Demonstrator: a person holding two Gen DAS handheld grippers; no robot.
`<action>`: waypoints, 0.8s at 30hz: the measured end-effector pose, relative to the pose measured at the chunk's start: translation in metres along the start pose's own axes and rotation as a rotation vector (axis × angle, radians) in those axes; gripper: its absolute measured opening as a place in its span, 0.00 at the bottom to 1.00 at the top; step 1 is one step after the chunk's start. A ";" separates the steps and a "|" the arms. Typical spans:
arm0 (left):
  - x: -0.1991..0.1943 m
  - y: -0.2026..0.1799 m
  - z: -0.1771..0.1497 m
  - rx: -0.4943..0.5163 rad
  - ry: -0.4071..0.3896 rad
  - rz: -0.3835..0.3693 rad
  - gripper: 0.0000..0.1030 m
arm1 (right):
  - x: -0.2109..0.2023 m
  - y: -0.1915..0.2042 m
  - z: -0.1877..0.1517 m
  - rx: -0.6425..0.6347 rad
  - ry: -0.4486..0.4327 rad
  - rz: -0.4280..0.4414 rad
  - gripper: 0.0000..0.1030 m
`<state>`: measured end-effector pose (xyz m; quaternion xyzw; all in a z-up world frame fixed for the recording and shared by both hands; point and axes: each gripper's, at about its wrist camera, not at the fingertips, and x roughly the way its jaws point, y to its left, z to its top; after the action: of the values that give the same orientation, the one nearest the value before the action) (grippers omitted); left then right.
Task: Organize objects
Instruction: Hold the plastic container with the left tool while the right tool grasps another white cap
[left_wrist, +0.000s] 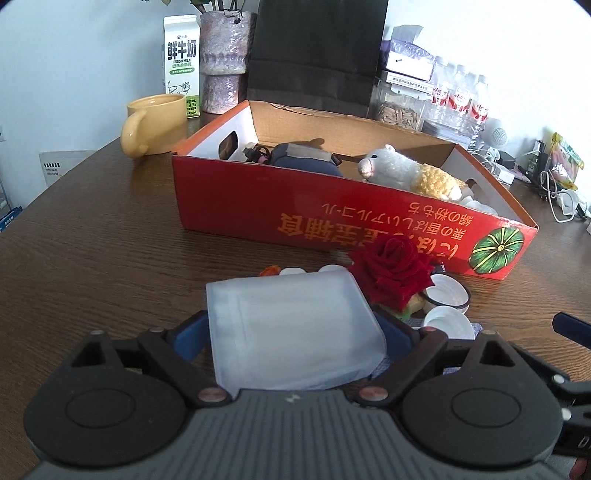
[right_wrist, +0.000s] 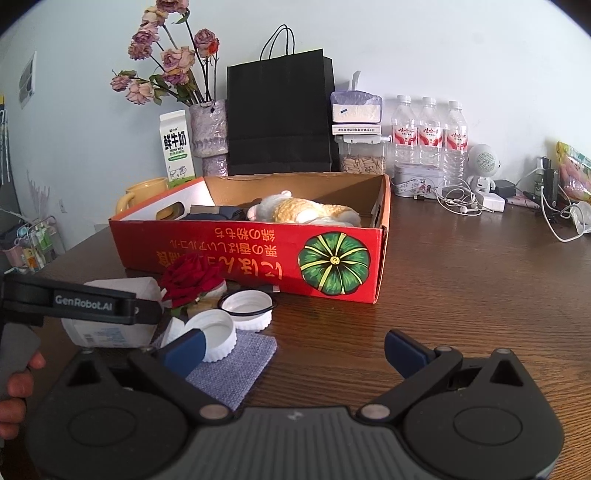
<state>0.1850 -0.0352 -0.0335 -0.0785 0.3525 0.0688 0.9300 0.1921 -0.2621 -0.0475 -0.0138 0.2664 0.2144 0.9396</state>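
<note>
A translucent white plastic box (left_wrist: 291, 332) lies between the blue pads of my left gripper (left_wrist: 291, 328), and both pads rest against its sides. The right wrist view shows that gripper's black finger (right_wrist: 92, 302) across the same white box (right_wrist: 110, 332). Just beyond it lie a red rose (left_wrist: 391, 269), white screw lids (left_wrist: 447, 291) and a blue-grey cloth (right_wrist: 236, 365). The open red cardboard box (left_wrist: 332, 221) behind them holds a plush sheep (left_wrist: 406, 170) and a dark pouch (left_wrist: 303, 158). My right gripper (right_wrist: 295, 350) is open over bare table, its left pad by a lid (right_wrist: 216, 334).
A yellow mug (left_wrist: 155, 122), a milk carton (left_wrist: 181, 62), a vase (left_wrist: 223, 59) and a black paper bag (right_wrist: 280, 114) stand behind the red box. Water bottles (right_wrist: 428, 136), a tin, a small speaker and tangled cables (right_wrist: 461, 203) line the back right. A hand (right_wrist: 14, 384) shows at the left.
</note>
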 end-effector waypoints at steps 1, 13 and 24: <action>-0.002 0.002 -0.001 0.006 -0.002 -0.003 0.90 | 0.000 0.000 0.000 0.002 0.002 0.001 1.00; -0.020 0.026 -0.007 0.041 -0.064 -0.044 0.85 | -0.001 0.008 -0.001 -0.031 -0.019 0.016 1.00; -0.035 0.046 -0.010 0.047 -0.122 -0.061 0.83 | 0.005 0.050 0.005 -0.122 -0.009 0.112 0.83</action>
<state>0.1441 0.0057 -0.0226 -0.0629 0.2939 0.0366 0.9530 0.1785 -0.2140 -0.0412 -0.0551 0.2492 0.2823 0.9248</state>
